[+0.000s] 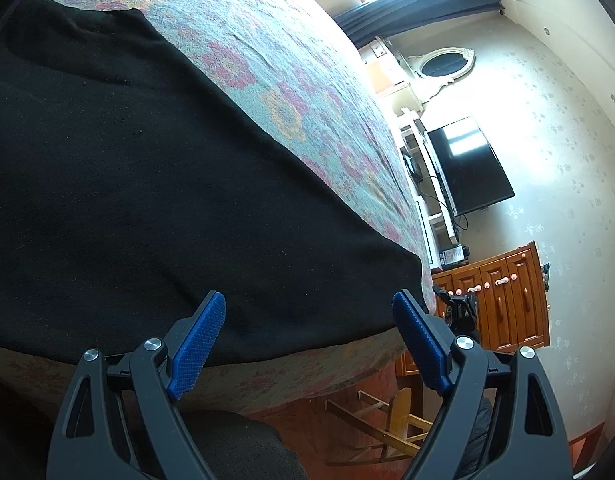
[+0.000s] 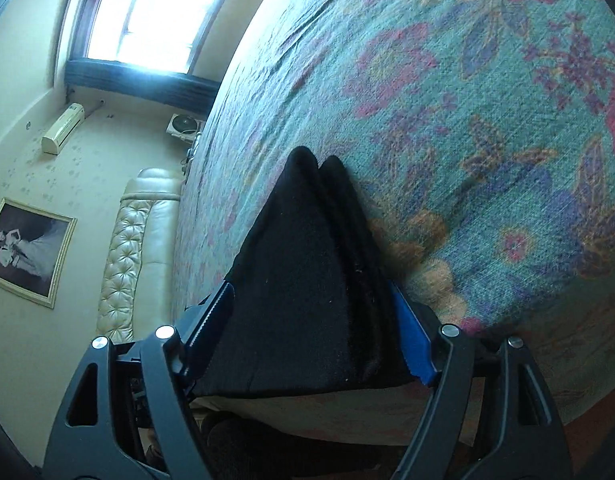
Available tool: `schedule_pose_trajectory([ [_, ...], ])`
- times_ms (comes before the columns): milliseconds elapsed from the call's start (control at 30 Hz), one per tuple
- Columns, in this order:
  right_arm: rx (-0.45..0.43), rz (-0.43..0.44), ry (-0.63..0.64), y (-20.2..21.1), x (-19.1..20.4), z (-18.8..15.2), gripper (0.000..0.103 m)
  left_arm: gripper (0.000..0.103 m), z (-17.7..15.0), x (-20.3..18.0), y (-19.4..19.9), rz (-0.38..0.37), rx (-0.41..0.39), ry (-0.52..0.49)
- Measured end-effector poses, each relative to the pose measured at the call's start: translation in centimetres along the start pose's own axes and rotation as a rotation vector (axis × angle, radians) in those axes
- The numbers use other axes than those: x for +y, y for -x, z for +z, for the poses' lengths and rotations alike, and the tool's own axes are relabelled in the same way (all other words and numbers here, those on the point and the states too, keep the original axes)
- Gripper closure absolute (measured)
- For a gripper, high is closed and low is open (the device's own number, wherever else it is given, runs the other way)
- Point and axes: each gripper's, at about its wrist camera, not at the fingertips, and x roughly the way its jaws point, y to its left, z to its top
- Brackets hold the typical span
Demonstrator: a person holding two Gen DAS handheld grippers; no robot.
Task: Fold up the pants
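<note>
The black pants (image 1: pixel 139 184) lie spread flat on the bed (image 1: pixel 267 72), reaching its near edge over a floral cover of teal, pink and orange. In the right wrist view a narrower folded part of the pants (image 2: pixel 307 280) shows two rounded ridges running away from the camera. The left tool (image 1: pixel 307 320) hangs just over the near hem, its blue pads apart and holding nothing. The right tool (image 2: pixel 311 336) is clamped on that folded part. Far right in the left view stand a dark television (image 1: pixel 471 164) and a wooden cabinet (image 1: pixel 503 300). A cream padded headboard (image 2: pixel 135 248) borders the bed's left side.
</note>
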Motion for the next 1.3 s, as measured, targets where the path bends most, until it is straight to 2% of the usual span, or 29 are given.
schedule_pose_trajectory([
  [67,0.075,0.051,0.023,-0.5,0.1,0.0,0.026,0.019,0.0,0.3,-0.1,0.004,0.005,0.008],
  [133,0.100,0.090,0.012,-0.6,-0.2,0.2,0.026,0.019,-0.1,0.6,-0.2,0.003,0.012,0.018],
  [233,0.069,0.131,-0.028,-0.4,-0.7,0.9,0.026,0.019,-0.1,0.6,-0.5,0.008,0.018,0.020],
  [367,-0.019,0.157,-0.041,0.4,-1.1,2.5,0.026,0.019,-0.2,0.5,-0.6,0.008,0.020,0.025],
  [467,0.058,0.089,0.014,-0.6,-0.2,2.9,0.027,0.019,0.0,0.2,-0.3,0.008,0.021,0.012],
  [533,0.121,0.023,0.042,-1.4,0.7,3.0,0.033,0.019,0.2,0.2,-0.1,0.006,0.017,0.007],
  [567,0.146,-0.004,0.048,-1.6,0.9,3.0,0.046,0.019,0.3,0.2,0.0,0.005,0.015,0.006],
  [600,0.176,-0.026,0.057,-2.0,1.1,2.8,0.071,0.019,0.3,0.4,0.1,0.005,0.011,0.006],
  [633,0.210,-0.054,0.078,-2.5,1.4,2.5,0.084,0.019,0.4,0.5,0.2,0.007,0.007,0.007],
  [700,0.212,-0.119,0.120,-2.9,2.0,1.4,0.085,0.019,0.4,0.7,0.2,0.008,0.003,0.015],
  [800,0.157,-0.171,0.126,-2.3,3.0,0.8,0.086,0.019,0.2,0.7,0.2,0.011,0.008,0.023],
  [900,0.112,-0.218,0.171,-1.3,5.6,0.2,0.087,0.019,0.3,0.5,0.4,0.007,0.008,0.009],
  [1033,0.073,-0.229,0.235,-0.3,9.9,-0.3,0.087,0.019,0.5,0.3,0.5,0.007,0.022,-0.017],
  [1167,0.053,-0.289,0.317,0.8,14.4,-1.1,0.087,0.019,0.6,0.3,0.7,0.010,0.032,-0.038],
  [1300,0.028,-0.309,0.388,-0.3,19.9,-2.7,0.087,0.019,0.7,0.8,1.8,0.011,0.035,-0.054],
])
